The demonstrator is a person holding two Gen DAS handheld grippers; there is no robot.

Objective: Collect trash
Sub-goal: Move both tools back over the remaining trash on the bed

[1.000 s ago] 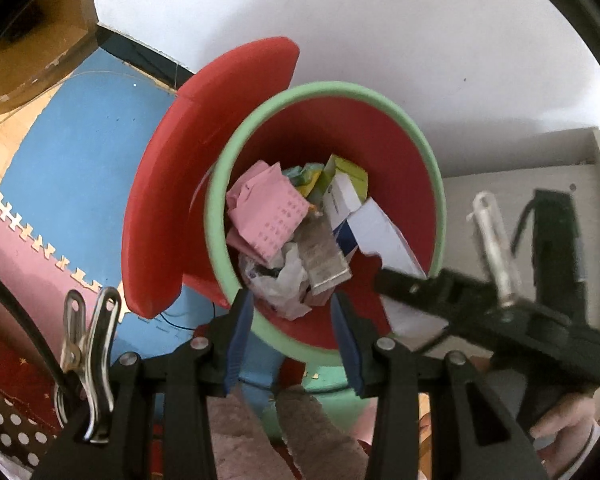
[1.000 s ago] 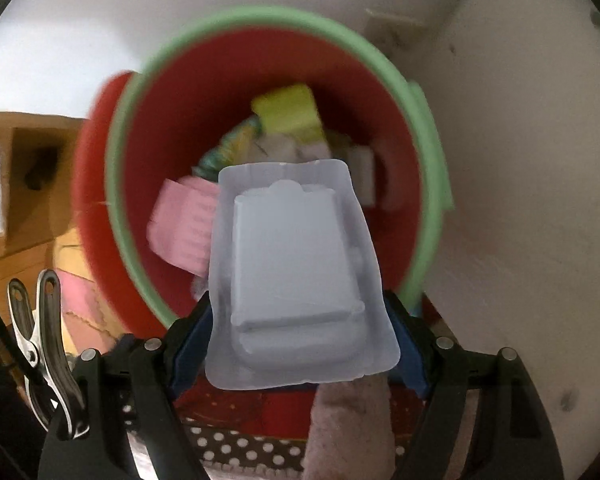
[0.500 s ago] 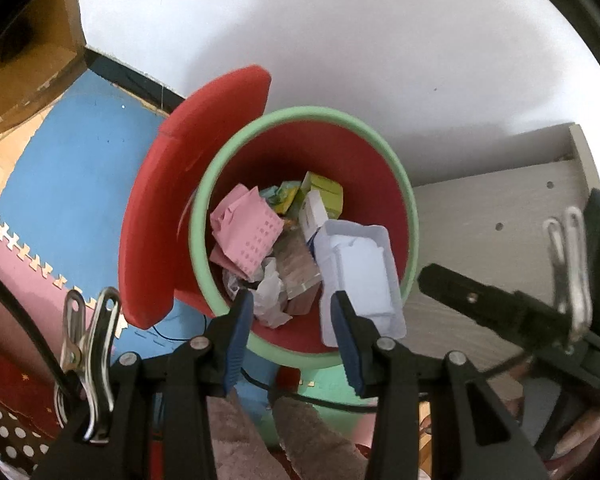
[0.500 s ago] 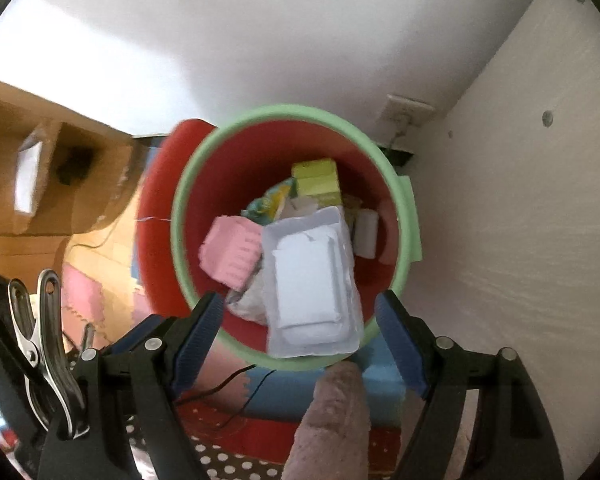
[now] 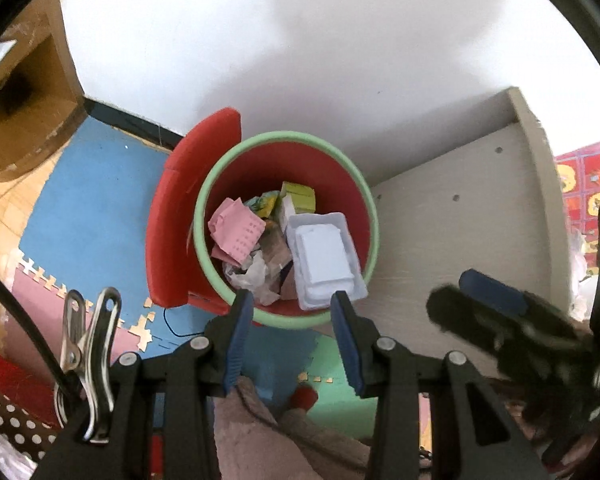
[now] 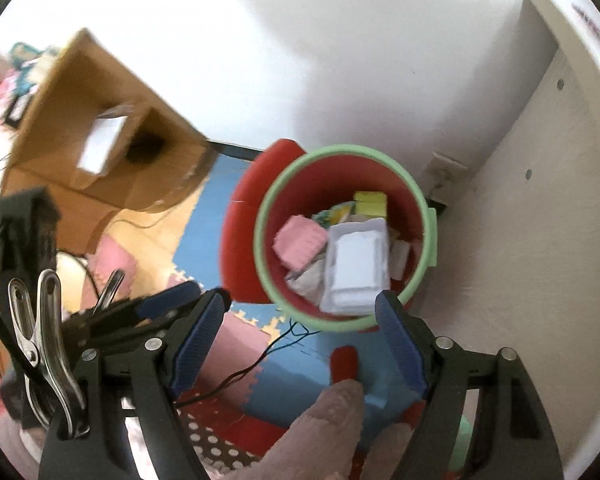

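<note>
The red bin (image 5: 356, 216) with its pale green rim stands on the foam floor mats (image 5: 96, 216), tucked into the corner between the white wall (image 5: 300, 60) and a pale wooden panel (image 5: 460, 216) on its right. Its red lid (image 5: 188, 220) is tipped up on the left side, so the mouth is clear.

Inside, a clear plastic blister tray (image 5: 326, 256) lies on top of the pile at the near right, leaning against the bin's inner wall. Beside it on the left sits a pink perforated piece (image 5: 238, 232), with crumpled clear film (image 5: 256, 276) below it and a yellow-green carton (image 5: 298, 196) at the far side. The right wrist view shows the same pile, the tray (image 6: 358, 268) uppermost.

The left gripper (image 5: 292, 308) hangs above the near rim with its blue-padded jaws partly apart and nothing between them. The right gripper (image 6: 302, 312) also hangs above the bin, its jaws spread wide and empty; in the left view it shows only as a blurred dark shape at the right edge (image 5: 496, 300).

So the tray counts as binned, and neither gripper carries anything. What is left is harder to judge: no loose trash shows on the visible mats, though the fisheye edges are soft and much of the room lies outside both views, so more pieces may wait elsewhere. The lid probably wants closing once collecting ends.
</note>
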